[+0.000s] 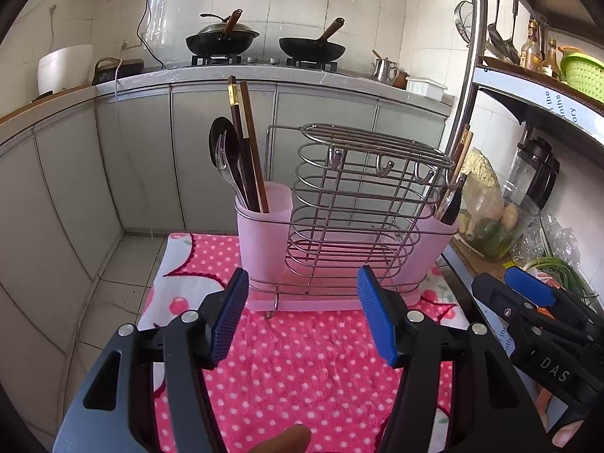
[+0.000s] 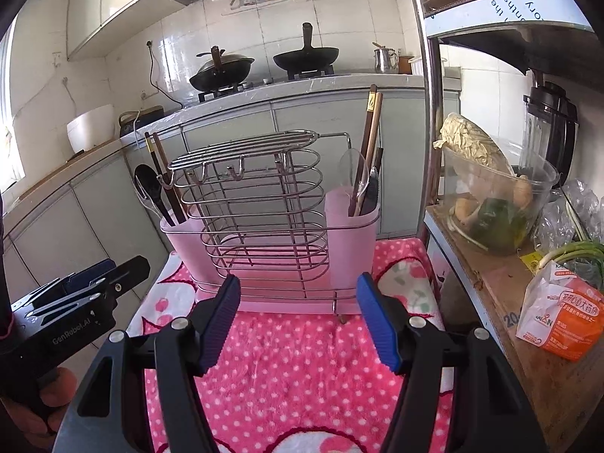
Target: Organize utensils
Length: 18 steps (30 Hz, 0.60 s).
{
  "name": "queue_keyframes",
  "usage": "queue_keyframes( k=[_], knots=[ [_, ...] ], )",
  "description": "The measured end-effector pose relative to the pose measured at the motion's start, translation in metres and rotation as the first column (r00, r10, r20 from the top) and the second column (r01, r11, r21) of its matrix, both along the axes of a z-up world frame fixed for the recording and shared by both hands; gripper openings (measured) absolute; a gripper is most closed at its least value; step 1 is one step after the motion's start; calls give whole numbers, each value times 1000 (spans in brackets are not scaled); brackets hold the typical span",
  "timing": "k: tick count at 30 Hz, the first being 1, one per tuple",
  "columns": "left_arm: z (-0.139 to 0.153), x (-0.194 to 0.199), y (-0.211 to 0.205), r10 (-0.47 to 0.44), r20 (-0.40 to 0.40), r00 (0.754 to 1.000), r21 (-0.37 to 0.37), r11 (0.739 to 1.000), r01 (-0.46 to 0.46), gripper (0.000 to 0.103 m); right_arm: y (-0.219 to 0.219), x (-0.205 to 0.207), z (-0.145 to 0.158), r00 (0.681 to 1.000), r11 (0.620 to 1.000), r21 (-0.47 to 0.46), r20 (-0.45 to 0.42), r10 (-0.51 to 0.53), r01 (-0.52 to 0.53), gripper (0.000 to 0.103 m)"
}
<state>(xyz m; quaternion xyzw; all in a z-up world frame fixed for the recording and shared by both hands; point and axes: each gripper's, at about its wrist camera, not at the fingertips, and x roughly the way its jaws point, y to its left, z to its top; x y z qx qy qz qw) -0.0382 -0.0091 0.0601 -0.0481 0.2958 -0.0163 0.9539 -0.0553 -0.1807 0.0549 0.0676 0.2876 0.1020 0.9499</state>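
A pink utensil holder (image 1: 264, 249) with a wire rack (image 1: 355, 204) in its middle stands on a pink polka-dot towel (image 1: 302, 370). Its left cup holds brown chopsticks (image 1: 247, 143), a black spoon (image 1: 222, 147) and a clear fork. Its right cup (image 2: 351, 241) holds chopsticks (image 2: 372, 128), a clear spoon (image 2: 355, 173) and a knife. My left gripper (image 1: 302, 317) is open and empty in front of the holder. My right gripper (image 2: 298, 319) is open and empty, also in front of it. Each gripper shows at the edge of the other's view.
A metal shelf post (image 2: 428, 113) stands right of the holder. The shelf holds a glass bowl of vegetables (image 2: 498, 204), a blender (image 2: 547, 128), green onions and an orange packet (image 2: 562, 321). Behind are cabinets, a counter, two woks (image 1: 222, 37) and a rice cooker (image 1: 64, 68).
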Motion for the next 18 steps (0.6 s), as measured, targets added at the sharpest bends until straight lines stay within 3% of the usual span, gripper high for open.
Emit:
queue_keyframes(
  k=[18],
  knots=[
    [-9, 15, -2, -6, -22, 1000, -1, 1000, 6, 60, 9, 13, -11, 1000, 1000, -21, 0, 16, -16, 63]
  ],
)
